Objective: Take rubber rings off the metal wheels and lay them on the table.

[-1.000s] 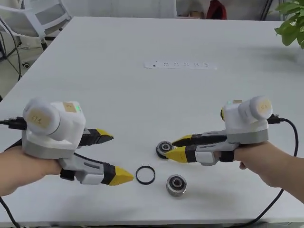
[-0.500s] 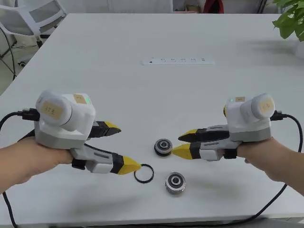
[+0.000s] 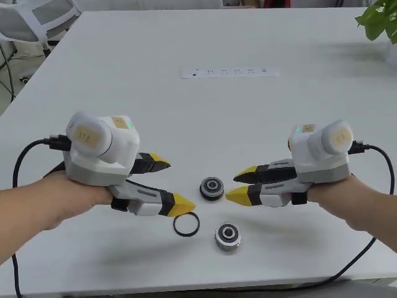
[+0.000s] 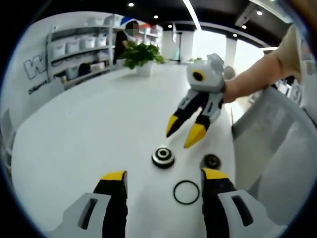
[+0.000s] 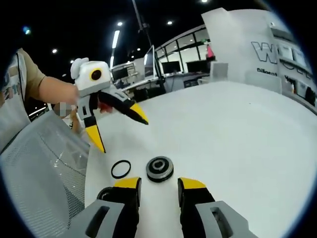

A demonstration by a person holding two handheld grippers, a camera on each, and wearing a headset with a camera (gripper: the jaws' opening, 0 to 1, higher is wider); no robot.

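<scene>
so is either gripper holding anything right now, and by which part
Nothing is held. The left gripper and right gripper are open and empty; the ring, near wheel and far wheel lie loose on the table.

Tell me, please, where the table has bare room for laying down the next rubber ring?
Bare: the wide stretch between the power strip and the left hand-held gripper and right hand-held gripper. Crowded: between their tips, where the loose ring, the far wheel and the near wheel lie close together.
</scene>
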